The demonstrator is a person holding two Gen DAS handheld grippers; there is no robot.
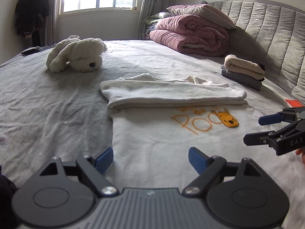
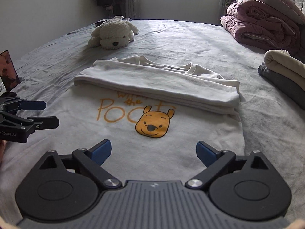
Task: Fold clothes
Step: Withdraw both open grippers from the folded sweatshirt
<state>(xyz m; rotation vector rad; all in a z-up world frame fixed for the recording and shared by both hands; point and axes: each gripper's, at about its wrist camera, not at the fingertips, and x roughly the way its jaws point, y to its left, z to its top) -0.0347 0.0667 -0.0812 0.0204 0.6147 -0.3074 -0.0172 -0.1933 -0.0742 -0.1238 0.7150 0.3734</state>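
A: Where do we stand with the white cotton T-shirt with the orange bear print (image 2: 152,118)?

B: It lies flat on the grey-sheeted bed (image 1: 47,99), straight ahead of both our tools. Its far part, the collar end, is doubled back toward us as a thick band, so the near half with the print stays bare. We judge that the fold is partly done and the hem end is left for the next turn.

A: And our jaws?

B: The left gripper (image 1: 150,157) has its jaws spread wide with nothing between them, low over the near cloth. The right gripper (image 2: 153,149) is the same: wide, empty, hovering just short of the bear's face. Each sits toward one side of the shirt, which suits taking the near edge at two points.

A: Why is the stack of folded beige and grey garments (image 1: 243,70) off by the quilted grey headboard (image 1: 266,26)?

B: Probably finished pieces, kept clear of the working patch. The white plush dog (image 1: 76,54) and rolled mauve quilt (image 1: 190,36) are well apart too.

A: Any writing?

B: Orange letters read "the" and "Poo", the rest hidden under the fold. The tool bodies show "DAS" and "nRobot.AI", both cut off.
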